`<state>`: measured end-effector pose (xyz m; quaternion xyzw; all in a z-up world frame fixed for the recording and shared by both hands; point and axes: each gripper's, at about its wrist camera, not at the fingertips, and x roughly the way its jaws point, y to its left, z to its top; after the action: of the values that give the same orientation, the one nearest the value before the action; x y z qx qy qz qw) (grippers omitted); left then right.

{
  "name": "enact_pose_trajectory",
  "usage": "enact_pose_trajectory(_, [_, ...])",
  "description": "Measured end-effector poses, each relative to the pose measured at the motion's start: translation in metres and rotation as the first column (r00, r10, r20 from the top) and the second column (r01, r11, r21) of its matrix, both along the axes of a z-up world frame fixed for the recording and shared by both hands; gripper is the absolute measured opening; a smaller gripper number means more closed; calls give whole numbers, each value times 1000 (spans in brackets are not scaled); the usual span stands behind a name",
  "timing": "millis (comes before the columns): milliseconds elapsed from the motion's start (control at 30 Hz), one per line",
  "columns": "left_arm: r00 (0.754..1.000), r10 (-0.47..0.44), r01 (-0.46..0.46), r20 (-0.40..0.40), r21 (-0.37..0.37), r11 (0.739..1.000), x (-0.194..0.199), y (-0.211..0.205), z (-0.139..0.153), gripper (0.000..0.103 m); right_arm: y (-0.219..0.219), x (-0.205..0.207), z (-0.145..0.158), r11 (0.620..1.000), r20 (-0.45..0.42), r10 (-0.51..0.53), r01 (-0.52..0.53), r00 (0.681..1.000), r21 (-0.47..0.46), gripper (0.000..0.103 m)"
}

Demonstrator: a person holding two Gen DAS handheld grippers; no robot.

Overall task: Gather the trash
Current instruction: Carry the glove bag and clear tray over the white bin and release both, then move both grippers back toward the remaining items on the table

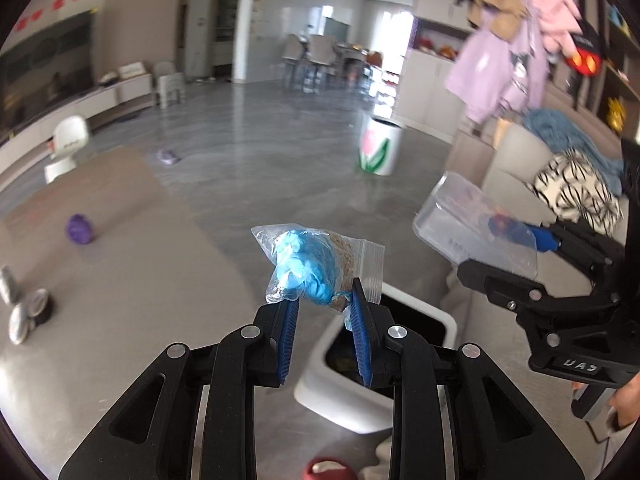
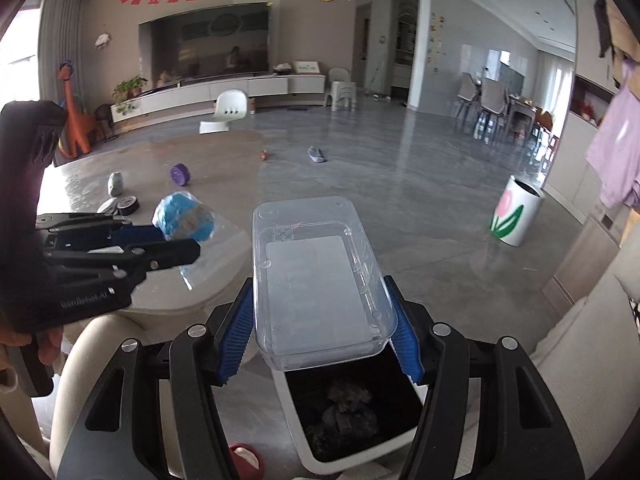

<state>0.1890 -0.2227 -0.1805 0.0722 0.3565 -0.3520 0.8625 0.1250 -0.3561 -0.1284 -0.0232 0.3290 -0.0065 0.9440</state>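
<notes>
My left gripper (image 1: 325, 300) is shut on a clear zip bag with blue crumpled stuff inside (image 1: 310, 266) and holds it above the table edge, just left of the white trash bin (image 1: 348, 408). The bag also shows in the right wrist view (image 2: 184, 216). My right gripper (image 2: 324, 316) is shut on a clear plastic box (image 2: 320, 276), held over the open white bin (image 2: 352, 420), which has dark trash inside. The box shows in the left wrist view (image 1: 460, 224) at the right.
The grey table (image 2: 160, 160) bears a purple tape roll (image 2: 181, 174), a dark tape roll (image 2: 128, 205) and grey wads (image 2: 115, 184). A white can with a tulip print (image 2: 516, 216) stands on the floor. A sofa (image 1: 520, 184) with cushions is at the right.
</notes>
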Motion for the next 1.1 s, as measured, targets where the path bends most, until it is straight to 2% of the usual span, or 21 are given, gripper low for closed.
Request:
enact_pose_trajectory(333, [988,-147,150,-36,73,986,-16,-77,-29,25,-54,-32,-15,993,-5,-103,104,995,52,62])
enact_pose_trajectory(500, [982,-176,182,-70,97,978,-16,-98,-43,27,-71,-42,-25,988,-15,-138,138,990,75,62])
enact_pose_trajectory(533, [981,-174,183,-80,113,977,-16,-103,-47,39,-74,-43,-27,987,-18,-142,142,990,80,61])
enact_pose_trajectory(567, [981,-172,182,-87,131,975,-16,-106,-51,80,-75,-44,-30,986,-22,-145,146,989,85,61])
enact_pose_trajectory(600, [984,-157,169,-82,163,972,-16,-108,-55,100,-77,-45,-33,985,-27,-149,151,988,89,61])
enact_pose_trajectory(633, [994,-105,105,-16,239,965,-17,-111,-60,98,-79,-45,-36,983,-32,-153,155,988,94,61])
enact_pose_trajectory(700, [995,-94,82,28,288,954,-20,-112,-64,98,-82,-45,-39,981,-36,-154,158,987,111,61])
enact_pose_trajectory(733, [995,-94,82,25,300,950,-19,-111,-68,98,-82,-46,-42,981,-38,-154,158,987,117,61])
enact_pose_trajectory(800, [996,-92,88,2,301,950,-17,-110,-72,98,-83,-44,-47,980,-50,-154,160,987,123,61])
enact_pose_trajectory(900, [997,-78,71,12,286,956,-15,-107,-69,98,-85,-43,-50,979,-57,-148,154,987,130,61])
enact_pose_trajectory(1100, [997,-4,-17,75,283,959,-11,-89,-51,98,-82,-33,-57,980,-78,-129,139,989,141,61])
